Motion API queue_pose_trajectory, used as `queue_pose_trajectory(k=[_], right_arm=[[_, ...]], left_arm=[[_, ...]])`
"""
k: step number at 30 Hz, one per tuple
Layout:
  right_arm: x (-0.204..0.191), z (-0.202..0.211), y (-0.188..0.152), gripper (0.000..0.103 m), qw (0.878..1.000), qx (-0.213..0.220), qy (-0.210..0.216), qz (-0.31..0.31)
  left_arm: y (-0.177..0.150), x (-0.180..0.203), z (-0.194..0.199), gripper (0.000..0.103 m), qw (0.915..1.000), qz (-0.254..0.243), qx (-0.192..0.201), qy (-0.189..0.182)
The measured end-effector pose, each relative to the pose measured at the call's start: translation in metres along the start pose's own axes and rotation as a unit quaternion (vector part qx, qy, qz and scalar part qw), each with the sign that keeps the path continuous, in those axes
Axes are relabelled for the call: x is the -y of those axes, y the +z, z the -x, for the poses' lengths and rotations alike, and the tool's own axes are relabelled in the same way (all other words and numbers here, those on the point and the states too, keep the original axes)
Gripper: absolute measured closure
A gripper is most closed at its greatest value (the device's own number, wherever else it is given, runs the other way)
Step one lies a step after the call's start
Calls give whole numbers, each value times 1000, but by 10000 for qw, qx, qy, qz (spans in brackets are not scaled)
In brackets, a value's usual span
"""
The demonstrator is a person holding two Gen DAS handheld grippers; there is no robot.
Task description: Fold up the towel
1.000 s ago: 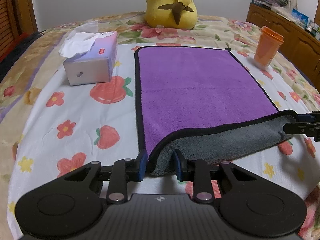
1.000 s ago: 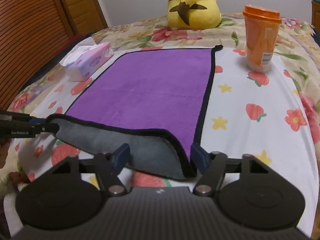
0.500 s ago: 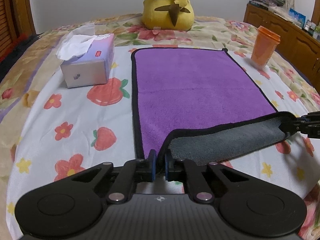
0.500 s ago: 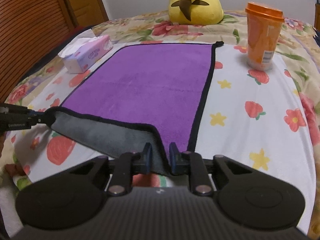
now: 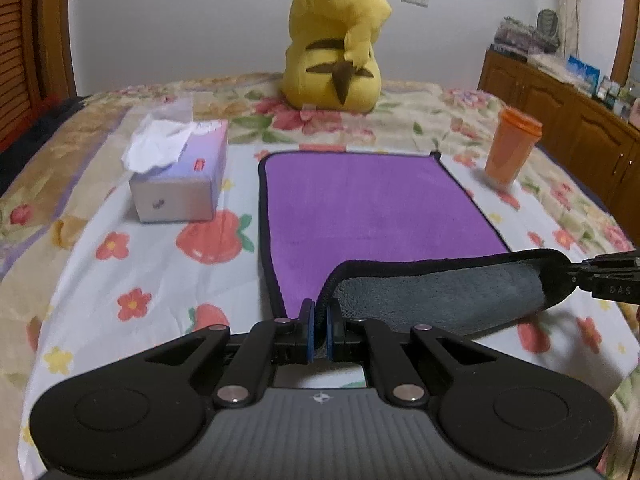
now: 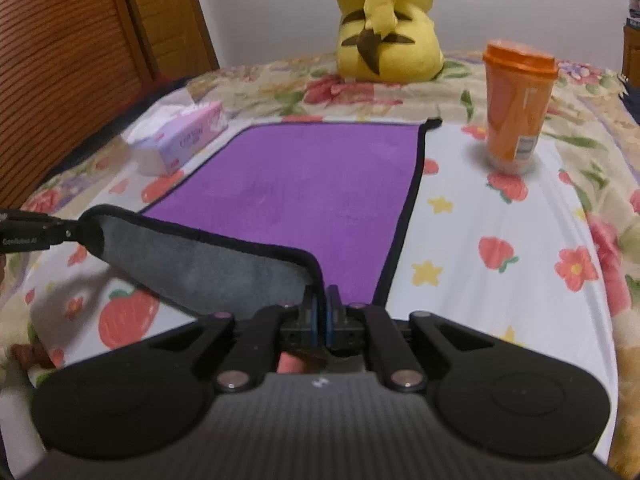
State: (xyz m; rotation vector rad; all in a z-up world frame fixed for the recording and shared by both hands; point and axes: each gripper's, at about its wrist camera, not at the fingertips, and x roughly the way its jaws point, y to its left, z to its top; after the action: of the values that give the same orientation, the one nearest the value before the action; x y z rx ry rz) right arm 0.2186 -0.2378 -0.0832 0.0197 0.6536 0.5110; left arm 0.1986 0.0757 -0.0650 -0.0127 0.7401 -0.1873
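Closest to me, my left claw (image 5: 319, 322) is clamped on the near left corner of the towel (image 5: 372, 200), its blue pads pressed together with the black-bound hem pinched between them, and my right claw (image 6: 321, 318) is clamped the same way on the near right corner. Between the two, the near edge hangs lifted off the bed (image 5: 132, 280), curling over so the grey underside faces me, while the rest of the purple face lies flat on the flower-and-strawberry sheet. The cloth looks thick, plush and limp: light enough for two corner grips, but it sags between them, so I judge it will drape rather than hold a line, and I should keep the edge taut as I carry it. The bound hem at the corners seems the firmest place to hold, and a pile this soft should not slip. Past the lifted edge the far hem lies straight, and that is where I judge the near edge should land. Left of the towel, near but apart from its long edge, sits a tissue box (image 5: 180, 184) with a tissue pulled up; right of the far corner stands an orange cup (image 6: 518, 106), upright and tall enough to tip if my right claw swings wide. Well behind, a yellow plush toy (image 5: 334, 48) sits beyond the far hem, out of the fold's path as I judge it.
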Motion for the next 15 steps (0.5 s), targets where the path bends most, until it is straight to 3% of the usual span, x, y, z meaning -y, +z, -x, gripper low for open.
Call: queue_pose_trajectory(k=[8, 15], right_arm=[[1, 4, 7, 98, 9995, 294, -47, 76], [5, -3, 10, 98, 9992, 364, -91, 158]], left_arm=[[12, 5, 8, 95, 9995, -115, 295, -57], [18, 3, -3, 95, 9995, -138, 287, -58]])
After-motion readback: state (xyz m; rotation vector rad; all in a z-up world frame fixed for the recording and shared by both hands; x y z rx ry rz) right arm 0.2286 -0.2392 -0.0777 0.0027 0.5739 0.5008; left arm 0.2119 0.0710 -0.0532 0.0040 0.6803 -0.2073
